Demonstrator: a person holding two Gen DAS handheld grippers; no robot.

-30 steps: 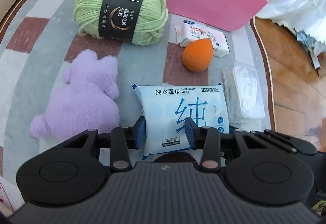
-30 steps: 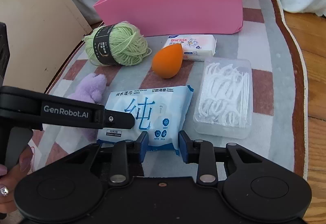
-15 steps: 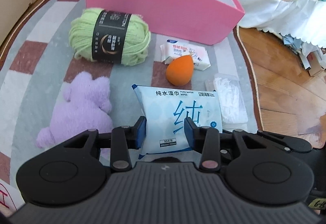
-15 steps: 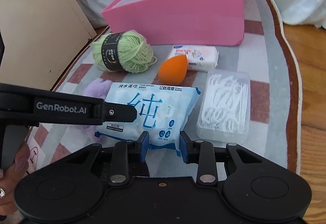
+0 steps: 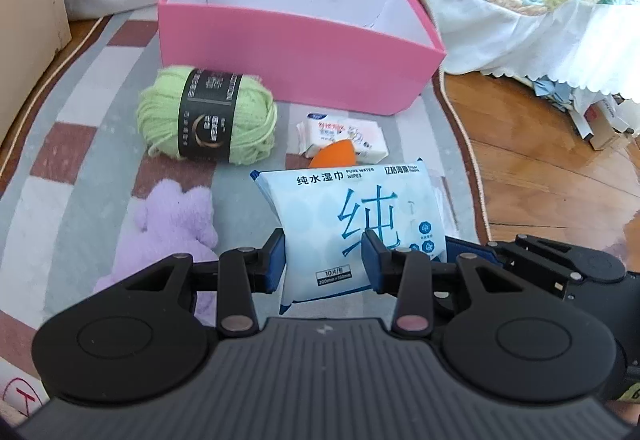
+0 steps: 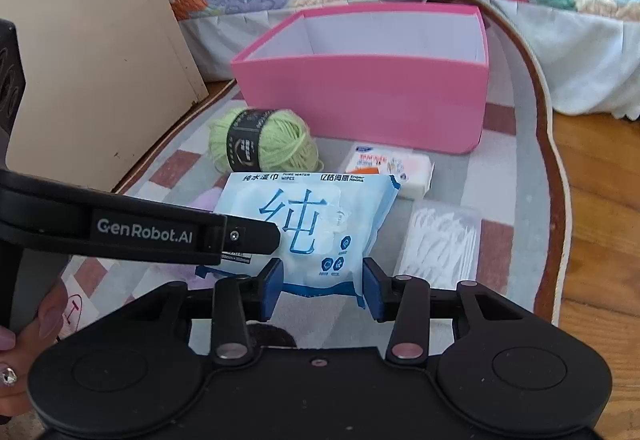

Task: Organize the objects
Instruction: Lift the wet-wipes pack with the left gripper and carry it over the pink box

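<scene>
A light blue wet wipes pack hangs in the air above the rug. My left gripper is shut on its lower left part; one of that gripper's fingers reaches in from the left in the right wrist view. My right gripper has the pack's bottom right corner between its blue pads, and its jaws are opening, with the pads no longer pressing. The open pink box stands behind, with nothing seen inside.
On the rug lie a green yarn ball, a purple plush toy, an orange sponge, a small tissue pack and a clear box of floss picks. A beige board stands left; wood floor lies right.
Both grippers have risen with the wipes pack, lifting it off the rug. The right gripper's pads have spread apart. More of the pink box's inside shows.
</scene>
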